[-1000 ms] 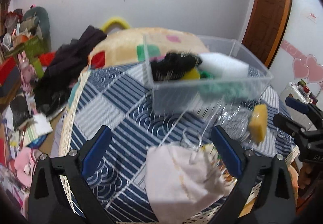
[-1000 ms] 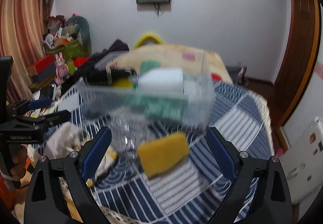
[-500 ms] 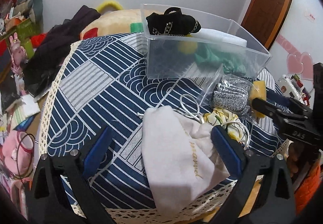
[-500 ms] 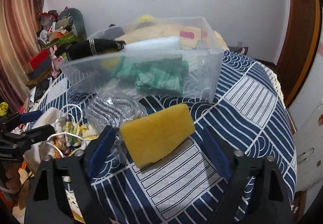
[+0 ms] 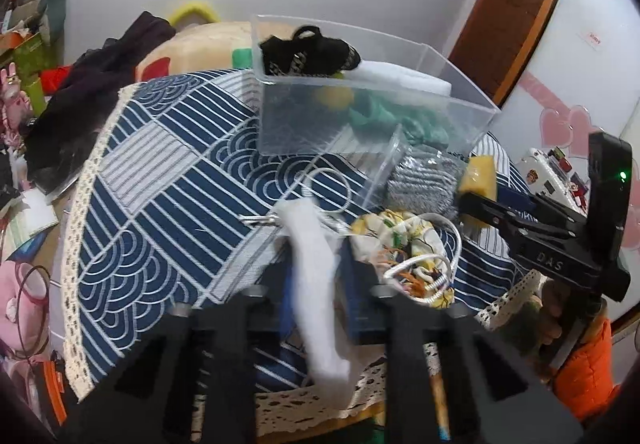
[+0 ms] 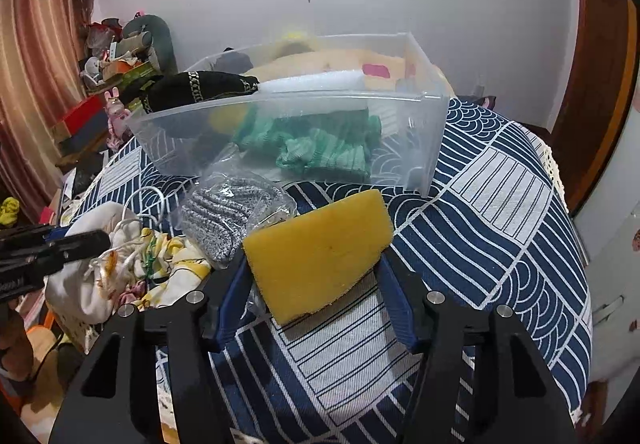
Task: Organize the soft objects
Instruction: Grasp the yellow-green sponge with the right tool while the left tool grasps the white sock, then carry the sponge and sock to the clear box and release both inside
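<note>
My left gripper (image 5: pixel 316 268) is shut on a white cloth pouch (image 5: pixel 316 284), pinched between its jaws near the table's front edge. My right gripper (image 6: pixel 316 272) is shut on a yellow sponge (image 6: pixel 320 252), also seen in the left wrist view (image 5: pixel 478 174). A clear plastic bin (image 6: pixel 424 132) stands behind, holding a black sock (image 6: pixel 192 88), a white foam block (image 6: pixel 312 82) and green knitwear (image 6: pixel 320 152). A grey knit item in a plastic bag (image 6: pixel 224 216) and a floral drawstring pouch (image 6: pixel 160 260) lie on the table in front of the bin.
The round table wears a blue-and-white patterned cloth (image 6: pixel 500 212) with a lace edge. Dark clothes (image 5: pixel 92 84) and clutter lie at the left. A wooden door (image 5: pixel 516 4) stands at the right.
Both grippers have closed: the left on the white pouch, the right on the yellow sponge. Both moved lower and closer to the table.
</note>
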### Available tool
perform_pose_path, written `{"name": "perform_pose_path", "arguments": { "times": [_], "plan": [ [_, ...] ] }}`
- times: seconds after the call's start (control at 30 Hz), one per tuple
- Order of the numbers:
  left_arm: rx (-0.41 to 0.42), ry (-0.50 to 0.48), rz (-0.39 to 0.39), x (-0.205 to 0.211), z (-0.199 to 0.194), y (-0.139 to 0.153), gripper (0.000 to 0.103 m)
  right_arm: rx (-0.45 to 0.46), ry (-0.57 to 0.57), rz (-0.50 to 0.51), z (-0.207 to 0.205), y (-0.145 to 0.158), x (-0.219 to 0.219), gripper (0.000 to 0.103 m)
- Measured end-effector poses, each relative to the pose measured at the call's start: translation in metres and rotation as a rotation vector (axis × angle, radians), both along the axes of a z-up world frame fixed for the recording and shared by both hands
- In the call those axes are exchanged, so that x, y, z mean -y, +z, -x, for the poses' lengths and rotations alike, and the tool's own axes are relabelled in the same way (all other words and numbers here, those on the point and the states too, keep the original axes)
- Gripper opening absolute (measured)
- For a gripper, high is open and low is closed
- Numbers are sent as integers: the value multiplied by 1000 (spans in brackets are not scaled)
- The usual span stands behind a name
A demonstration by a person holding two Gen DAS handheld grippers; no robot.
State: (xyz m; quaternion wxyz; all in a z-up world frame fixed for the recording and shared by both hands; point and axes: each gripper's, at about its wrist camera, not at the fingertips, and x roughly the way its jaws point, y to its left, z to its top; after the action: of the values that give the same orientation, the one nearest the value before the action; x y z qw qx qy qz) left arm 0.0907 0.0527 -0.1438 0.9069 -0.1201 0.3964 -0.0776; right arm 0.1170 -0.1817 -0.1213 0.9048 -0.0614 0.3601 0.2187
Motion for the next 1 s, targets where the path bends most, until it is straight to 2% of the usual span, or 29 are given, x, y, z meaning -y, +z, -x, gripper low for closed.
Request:
{"name": "perform_pose_path", "arguments": {
  "times": [0.13, 0.53, 0.87, 1.0],
  "plan": [
    [7, 24, 37, -10, 1, 6, 10, 14, -5, -6, 1, 6, 3, 57],
    [108, 65, 9, -16, 12, 44, 8, 68, -29, 3, 8, 21, 7, 58],
    [200, 46, -2, -7, 12, 78, 8, -46, -52, 1, 4, 2, 21, 60],
    [219, 33, -4, -2, 9, 84, 8, -68, -52, -7, 7, 0, 27, 65]
  ]
}}
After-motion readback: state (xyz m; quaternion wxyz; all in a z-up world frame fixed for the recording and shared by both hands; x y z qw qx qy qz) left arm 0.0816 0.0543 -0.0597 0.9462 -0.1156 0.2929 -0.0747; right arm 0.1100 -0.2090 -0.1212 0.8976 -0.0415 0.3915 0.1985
